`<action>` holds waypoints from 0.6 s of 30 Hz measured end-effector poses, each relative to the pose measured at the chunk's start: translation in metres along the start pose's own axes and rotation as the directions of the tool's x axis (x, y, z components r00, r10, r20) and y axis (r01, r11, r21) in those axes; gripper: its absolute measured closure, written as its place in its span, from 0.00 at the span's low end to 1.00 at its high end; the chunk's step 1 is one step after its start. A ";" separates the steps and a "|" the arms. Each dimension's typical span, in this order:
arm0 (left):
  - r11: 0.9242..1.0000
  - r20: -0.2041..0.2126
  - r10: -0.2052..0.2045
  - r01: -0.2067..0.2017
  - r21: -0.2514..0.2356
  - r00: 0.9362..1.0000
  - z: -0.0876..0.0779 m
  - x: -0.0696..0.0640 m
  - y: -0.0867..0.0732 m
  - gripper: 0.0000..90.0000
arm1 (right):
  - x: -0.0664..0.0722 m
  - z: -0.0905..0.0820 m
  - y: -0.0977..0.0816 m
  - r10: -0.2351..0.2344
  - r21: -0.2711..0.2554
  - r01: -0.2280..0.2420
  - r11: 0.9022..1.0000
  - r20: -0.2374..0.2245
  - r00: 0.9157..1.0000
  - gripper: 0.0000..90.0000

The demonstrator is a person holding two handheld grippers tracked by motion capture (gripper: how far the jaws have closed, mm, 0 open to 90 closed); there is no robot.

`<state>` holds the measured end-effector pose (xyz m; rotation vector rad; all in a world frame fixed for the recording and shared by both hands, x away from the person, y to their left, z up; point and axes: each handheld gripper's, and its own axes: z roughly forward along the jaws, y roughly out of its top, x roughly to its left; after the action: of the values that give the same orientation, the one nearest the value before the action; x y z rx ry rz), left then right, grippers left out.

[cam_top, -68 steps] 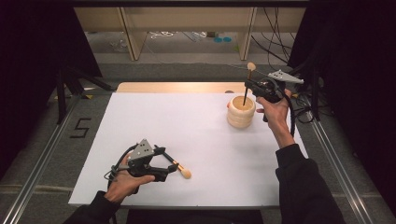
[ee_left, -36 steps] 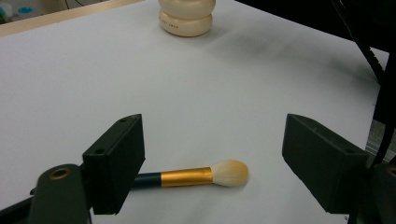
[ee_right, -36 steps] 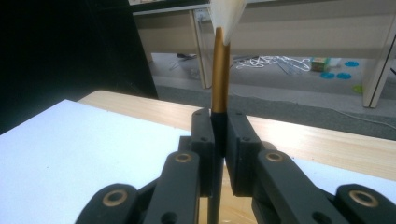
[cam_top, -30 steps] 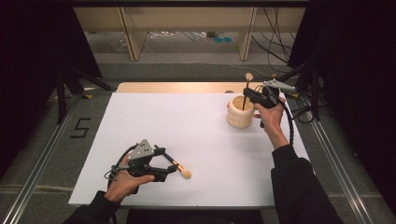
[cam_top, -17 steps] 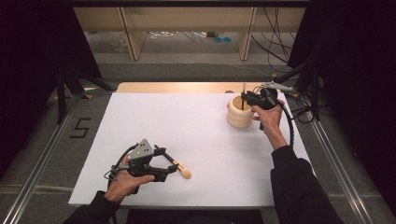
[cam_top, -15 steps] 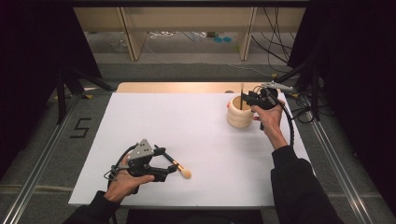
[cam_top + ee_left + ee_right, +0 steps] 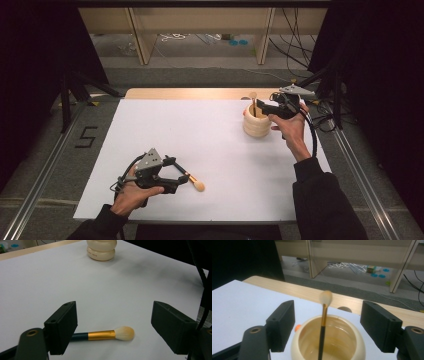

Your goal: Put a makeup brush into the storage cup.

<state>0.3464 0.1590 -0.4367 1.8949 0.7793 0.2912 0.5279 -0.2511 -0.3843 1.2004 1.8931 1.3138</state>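
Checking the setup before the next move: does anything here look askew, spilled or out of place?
Nothing is spilled or damaged. One makeup brush stands head-up in the cream holder. The other brush lies flat on the white board, between the open jaws of the left gripper, not yet in the holder.

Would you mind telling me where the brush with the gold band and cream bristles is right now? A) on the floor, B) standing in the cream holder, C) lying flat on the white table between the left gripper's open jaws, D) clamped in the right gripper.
C: the gold-banded brush lies flat on the white table between the left gripper's open jaws, untouched by either pad.
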 end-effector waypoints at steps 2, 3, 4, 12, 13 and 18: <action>1.000 -0.002 0.001 -0.001 0.000 1.000 0.000 0.000 0.000 0.23 | 0.004 -0.002 0.000 -0.008 -0.003 0.008 1.000 -0.003 1.000 0.29; 1.000 -0.004 0.000 0.000 -0.001 1.000 0.000 0.001 0.000 0.23 | 0.006 -0.003 0.001 -0.019 0.005 0.019 1.000 -0.009 1.000 0.27; 1.000 -0.007 0.002 -0.002 0.001 1.000 -0.001 0.001 0.000 0.23 | 0.009 -0.004 0.001 -0.026 0.008 0.026 1.000 -0.006 1.000 0.26; 1.000 -0.013 -0.004 0.003 -0.012 1.000 -0.003 0.004 0.000 0.23 | 0.027 -0.013 -0.001 -0.051 -0.010 0.050 0.999 -0.037 0.998 0.22; 1.000 -0.014 -0.002 0.001 -0.011 1.000 -0.003 0.004 0.000 0.23 | 0.029 -0.014 -0.002 -0.050 -0.004 0.050 0.999 -0.043 0.998 0.22; 1.000 -0.022 -0.004 0.004 -0.015 1.000 -0.004 0.005 0.000 0.23 | 0.038 -0.024 -0.007 -0.050 -0.009 0.050 0.999 -0.065 0.997 0.21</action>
<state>0.3481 0.1647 -0.4359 1.8790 0.7935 0.3151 0.4885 -0.2291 -0.3797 1.1119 1.9498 1.3463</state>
